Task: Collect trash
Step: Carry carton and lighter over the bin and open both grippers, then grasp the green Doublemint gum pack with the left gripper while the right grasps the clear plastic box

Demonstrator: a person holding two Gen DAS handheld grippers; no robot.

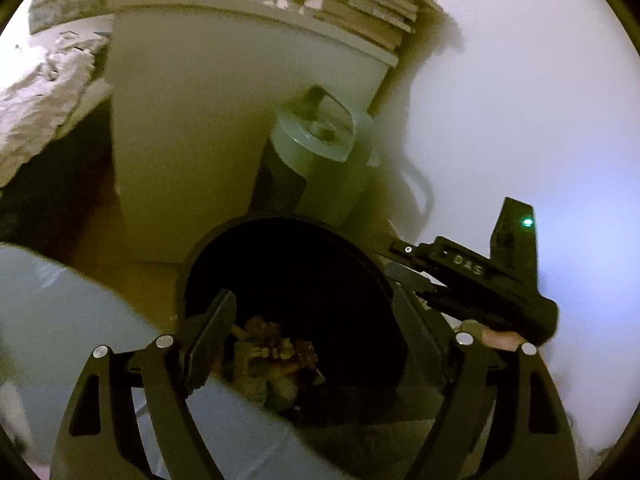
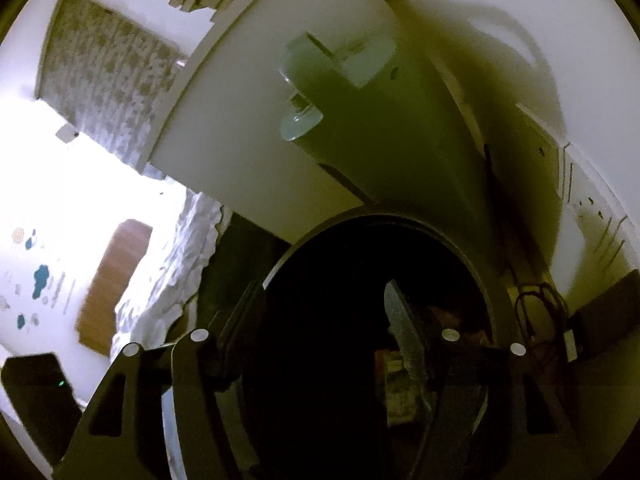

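A round black bin (image 1: 288,264) stands on the floor, and crumpled brown and pale trash (image 1: 276,356) lies at its bottom. My left gripper (image 1: 316,300) hovers over the bin's mouth, open, with nothing between its fingers. The right gripper's body (image 1: 480,276), with a green light, shows at the bin's right rim. In the right wrist view the same bin (image 2: 472,256) fills the lower middle. My right gripper (image 2: 320,292) is open above it and holds nothing. Trash (image 2: 396,376) shows dimly beyond its right finger (image 2: 404,328).
A white cabinet (image 1: 200,120) stands right behind the bin, with stacked books (image 1: 360,4) on top and a pale cylindrical appliance (image 1: 316,148) against it. A quilted bed cover (image 1: 40,100) is at the left, cables (image 2: 536,312) at the right. A pale blue-grey surface (image 1: 80,320) lies under my left gripper.
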